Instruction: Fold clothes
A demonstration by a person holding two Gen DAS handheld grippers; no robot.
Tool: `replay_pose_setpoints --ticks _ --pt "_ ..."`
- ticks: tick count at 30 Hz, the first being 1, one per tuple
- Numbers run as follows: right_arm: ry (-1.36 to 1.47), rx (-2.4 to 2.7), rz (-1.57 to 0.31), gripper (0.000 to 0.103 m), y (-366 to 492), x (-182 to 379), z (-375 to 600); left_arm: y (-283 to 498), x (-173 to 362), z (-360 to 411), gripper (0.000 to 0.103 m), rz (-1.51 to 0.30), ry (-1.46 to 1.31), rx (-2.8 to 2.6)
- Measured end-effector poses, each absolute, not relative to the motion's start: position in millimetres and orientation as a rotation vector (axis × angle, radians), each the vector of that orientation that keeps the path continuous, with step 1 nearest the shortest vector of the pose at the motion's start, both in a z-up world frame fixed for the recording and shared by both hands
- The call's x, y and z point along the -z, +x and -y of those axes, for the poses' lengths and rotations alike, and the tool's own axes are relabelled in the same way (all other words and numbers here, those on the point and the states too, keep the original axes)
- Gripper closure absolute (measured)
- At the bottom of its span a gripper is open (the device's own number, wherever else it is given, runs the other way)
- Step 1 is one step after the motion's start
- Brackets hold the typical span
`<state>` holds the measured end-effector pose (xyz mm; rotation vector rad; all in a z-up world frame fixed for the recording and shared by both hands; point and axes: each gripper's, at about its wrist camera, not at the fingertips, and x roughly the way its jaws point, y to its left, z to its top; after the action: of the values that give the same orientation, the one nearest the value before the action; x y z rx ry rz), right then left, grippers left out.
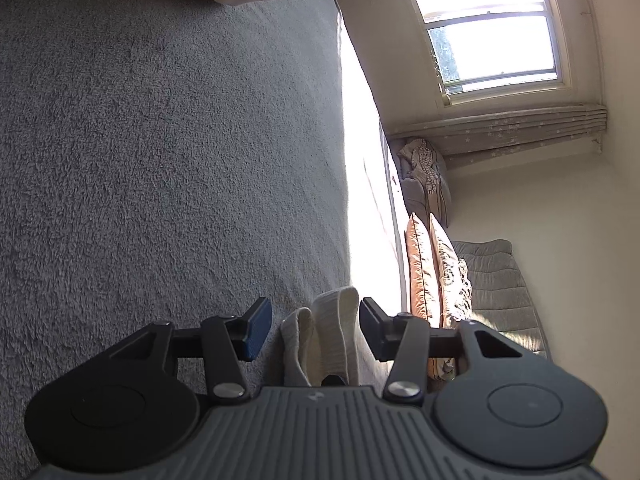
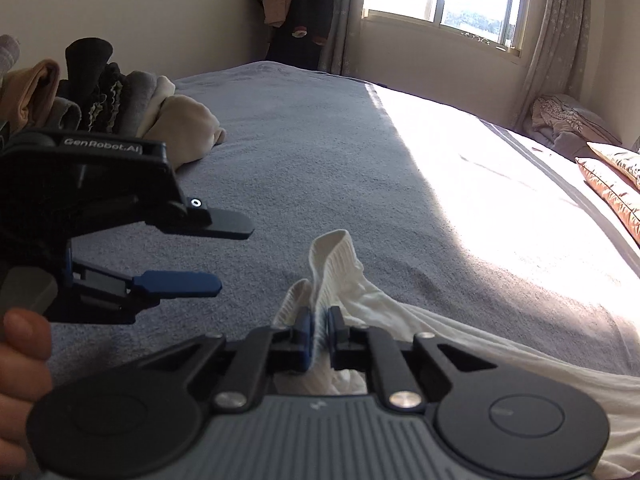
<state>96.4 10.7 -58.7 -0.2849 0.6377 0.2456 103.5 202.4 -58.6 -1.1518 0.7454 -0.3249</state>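
Pinching only a thin ribbed edge of the white garment (image 2: 384,320), the right hand-held gripper (image 2: 319,326) is clamped on it; that fold could slip out if pulled hard, I judge. The left hand-held gripper (image 2: 224,254) stands open beside it, its jaws apart and not pressing the cloth, so a one-sided lift may twist the garment. It lies on the grey bed (image 2: 300,140). Open blanket lies ahead; a clothes pile (image 2: 120,96) sits far left, pillows (image 2: 612,180) at the right edge.
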Motion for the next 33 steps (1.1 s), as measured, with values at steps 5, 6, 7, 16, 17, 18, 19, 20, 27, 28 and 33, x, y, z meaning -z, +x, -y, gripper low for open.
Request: replay_pose_setpoints --ticks 5,6,7,16,17,18,19,20,27,28,33 --pt "-0.341 -0.120 -0.610 0.094 82 75 -25 104 64 -193 0.051 -0.731 -1.235 0.418" --pt "-0.333 -0.102 -0.594 0.094 79 78 -27 104 63 -192 0.051 -0.731 -1.225 0.415" --pt "-0.328 -0.086 -0.576 0.094 75 81 -29 105 63 -191 0.051 -0.735 -1.213 0.414" --pt "-0.307 -0.185 -0.547 0.094 61 93 -20 111 59 -197 0.044 -0.745 -1.151 0.430" --pt "-0.296 -0.208 -0.550 0.094 60 92 -16 112 58 -196 0.043 -0.748 -1.135 0.436" --pt "-0.291 -0.224 -0.549 0.094 59 92 -14 112 57 -194 0.042 -0.753 -1.119 0.445" --pt "-0.287 -0.239 -0.548 0.093 58 91 -13 113 56 -192 0.041 -0.759 -1.103 0.454" --pt "-0.283 -0.254 -0.546 0.093 57 91 -11 114 54 -190 0.041 -0.761 -1.087 0.463" --pt "-0.262 -0.314 -0.541 0.091 53 90 -3 111 39 -164 0.039 -0.789 -0.821 0.523" --pt "-0.266 -0.319 -0.542 0.091 54 90 -3 110 38 -160 0.039 -0.792 -0.785 0.531" --pt "-0.263 -0.350 -0.535 0.090 54 85 2 111 41 -146 0.039 -0.818 -0.668 0.555"
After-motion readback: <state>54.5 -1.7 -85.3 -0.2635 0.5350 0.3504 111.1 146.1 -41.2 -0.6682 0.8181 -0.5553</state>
